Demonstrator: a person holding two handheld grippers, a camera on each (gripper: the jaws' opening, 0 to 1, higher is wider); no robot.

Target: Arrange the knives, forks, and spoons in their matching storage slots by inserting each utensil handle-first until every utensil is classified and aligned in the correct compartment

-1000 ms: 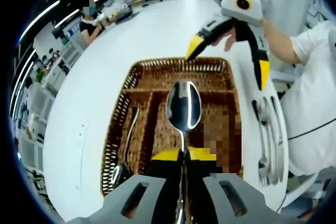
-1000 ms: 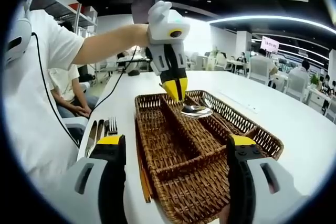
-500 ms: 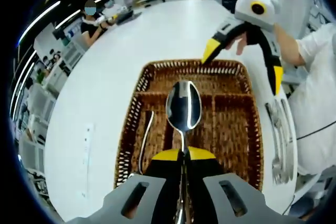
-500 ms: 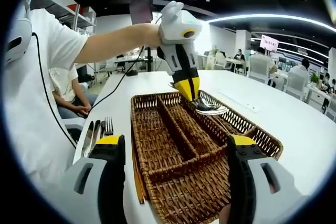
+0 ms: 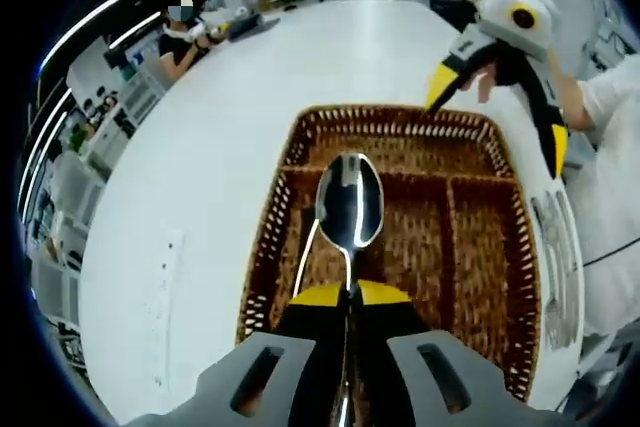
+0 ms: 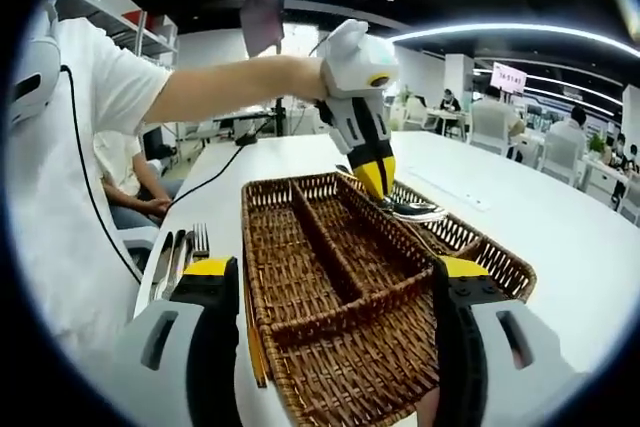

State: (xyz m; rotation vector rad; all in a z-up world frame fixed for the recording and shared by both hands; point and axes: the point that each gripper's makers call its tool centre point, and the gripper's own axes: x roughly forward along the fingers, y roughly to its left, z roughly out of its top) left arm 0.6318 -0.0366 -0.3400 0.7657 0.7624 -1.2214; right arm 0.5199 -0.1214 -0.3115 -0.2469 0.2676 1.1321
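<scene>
Left gripper (image 5: 349, 295) pinches the spoon (image 5: 349, 202) by its neck, bowl jutting up mid-frame over the wicker tray (image 5: 480, 247). Right gripper (image 6: 335, 282) gapes wide, apparently empty, at the tray's near end.

You have bright, even light from the ceiling strips (image 6: 500, 32). The white table (image 5: 200, 147) glares a little, and the spoon (image 5: 349, 201) bowl reflects the lamps. Near things are sharp; far edges bend and blur.
</scene>
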